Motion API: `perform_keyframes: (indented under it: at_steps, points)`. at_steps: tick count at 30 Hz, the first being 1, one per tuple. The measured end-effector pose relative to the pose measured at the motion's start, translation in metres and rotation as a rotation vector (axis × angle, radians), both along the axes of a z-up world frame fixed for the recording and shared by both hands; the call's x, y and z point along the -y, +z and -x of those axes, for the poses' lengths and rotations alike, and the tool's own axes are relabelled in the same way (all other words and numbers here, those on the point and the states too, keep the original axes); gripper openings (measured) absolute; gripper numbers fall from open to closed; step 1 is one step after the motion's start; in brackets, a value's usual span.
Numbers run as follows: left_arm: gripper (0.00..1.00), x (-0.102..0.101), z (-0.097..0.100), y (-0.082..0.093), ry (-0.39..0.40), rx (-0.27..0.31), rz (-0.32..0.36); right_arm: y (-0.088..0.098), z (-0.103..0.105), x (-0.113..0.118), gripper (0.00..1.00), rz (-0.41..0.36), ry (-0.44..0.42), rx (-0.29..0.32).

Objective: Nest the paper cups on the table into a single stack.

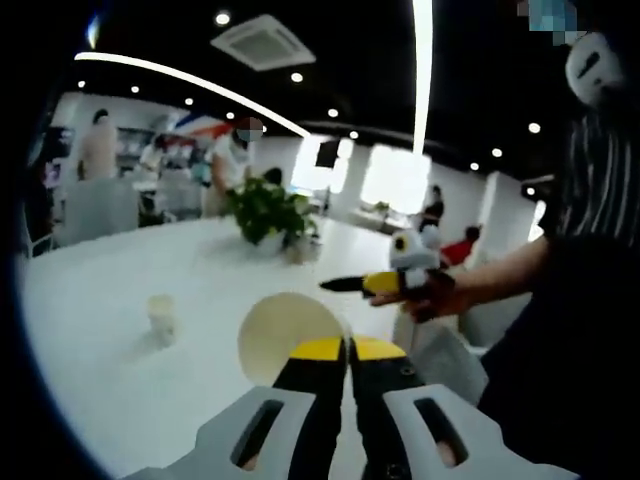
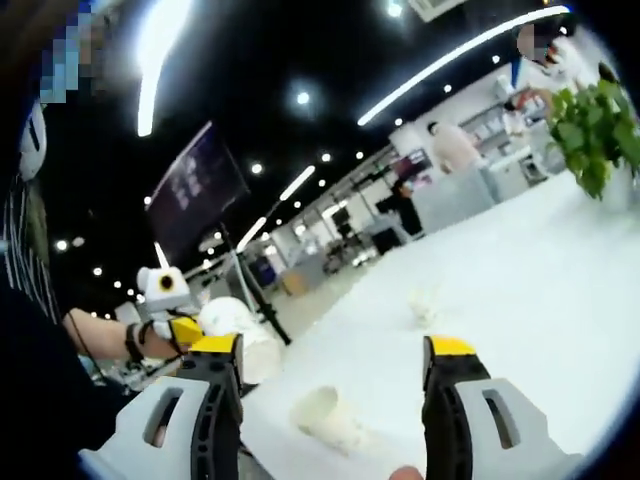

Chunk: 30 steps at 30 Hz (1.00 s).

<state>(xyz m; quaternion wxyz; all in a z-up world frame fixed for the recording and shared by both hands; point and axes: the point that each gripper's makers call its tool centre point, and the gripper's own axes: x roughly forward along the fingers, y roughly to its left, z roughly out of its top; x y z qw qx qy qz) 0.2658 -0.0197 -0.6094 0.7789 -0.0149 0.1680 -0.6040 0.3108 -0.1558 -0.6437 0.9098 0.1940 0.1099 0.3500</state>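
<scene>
In the left gripper view the left gripper (image 1: 348, 350) pinches a paper cup (image 1: 283, 336) at lower centre, a second cup (image 1: 162, 318) standing at left on the white table (image 1: 90, 350), while the right gripper (image 2: 331, 352), jaws spread, hovers over a tipped cup (image 2: 328, 415) at the bottom of its view.

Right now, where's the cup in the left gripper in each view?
Left gripper view: cup low centre, at the left gripper tips, just left of them.
Right gripper view: cup lower left, on the left gripper coming in from the left.
Shared landmark: plant, centre in the left gripper view, top right in the right gripper view.
</scene>
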Motion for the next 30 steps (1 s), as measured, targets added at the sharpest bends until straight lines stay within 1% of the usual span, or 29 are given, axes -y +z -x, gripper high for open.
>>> perform_keyframes:
  at_steps: [1, 2, 4, 6, 10, 12, 13, 14, 20, 22, 23, 24, 25, 26, 27, 28, 30]
  points:
    - [0.0, 0.0, 0.001, -0.001, -0.004, 0.004, -0.006, -0.002, -0.001, 0.001, 0.77, 0.028, -0.007, 0.004]
    - [0.0, 0.001, 0.001, -0.005, -0.009, 0.012, -0.036, -0.005, -0.002, 0.003, 0.79, 0.062, -0.009, 0.005]
    - [0.0, 0.002, 0.002, -0.01, -0.023, 0.055, -0.079, -0.005, -0.002, 0.003, 0.8, 0.064, -0.009, -0.001]
    - [0.0, 0.003, 0.003, -0.014, -0.028, 0.05, -0.099, -0.006, -0.003, 0.005, 0.82, 0.066, -0.017, -0.006]
    - [0.0, 0.003, 0.003, -0.021, -0.032, 0.077, -0.146, -0.006, -0.007, 0.01, 0.89, 0.067, -0.051, -0.004]
    - [0.0, 0.003, 0.004, -0.024, -0.038, 0.078, -0.159, -0.006, -0.01, 0.014, 0.94, 0.077, -0.072, 0.0]
    - [0.0, 0.001, 0.002, -0.028, -0.033, 0.094, -0.189, -0.006, -0.011, 0.016, 0.97, 0.082, -0.084, 0.002]
    - [0.0, 0.0, 0.002, -0.031, -0.035, 0.1, -0.202, -0.006, -0.012, 0.018, 1.0, 0.085, -0.097, 0.006]
    - [0.0, -0.001, -0.001, -0.037, -0.031, 0.11, -0.24, -0.01, -0.014, 0.029, 1.0, 0.103, -0.118, -0.005]
    - [0.0, 0.0, -0.001, -0.039, -0.032, 0.122, -0.264, -0.012, -0.013, 0.03, 1.0, 0.089, -0.114, -0.016]
    - [0.0, -0.001, -0.002, -0.042, -0.032, 0.122, -0.286, -0.012, -0.013, 0.03, 1.0, 0.088, -0.116, -0.016]
    - [0.0, -0.002, -0.003, -0.045, -0.034, 0.129, -0.316, -0.013, -0.012, 0.03, 1.0, 0.091, -0.115, -0.017]
    - [0.0, -0.002, -0.003, -0.046, -0.038, 0.142, -0.329, -0.014, -0.011, 0.03, 1.0, 0.097, -0.115, -0.02]
    - [0.0, -0.001, -0.003, -0.046, -0.039, 0.14, -0.332, -0.015, -0.011, 0.031, 1.0, 0.098, -0.116, -0.019]
    - [0.0, -0.001, -0.003, -0.048, -0.039, 0.125, -0.339, -0.016, -0.009, 0.031, 1.0, 0.095, -0.115, -0.02]
    - [0.0, 0.0, -0.003, -0.05, -0.037, 0.096, -0.345, -0.017, -0.008, 0.031, 1.0, 0.088, -0.112, -0.026]
    - [0.0, 0.001, -0.003, -0.05, -0.039, 0.095, -0.354, -0.018, -0.006, 0.03, 1.0, 0.091, -0.112, -0.029]
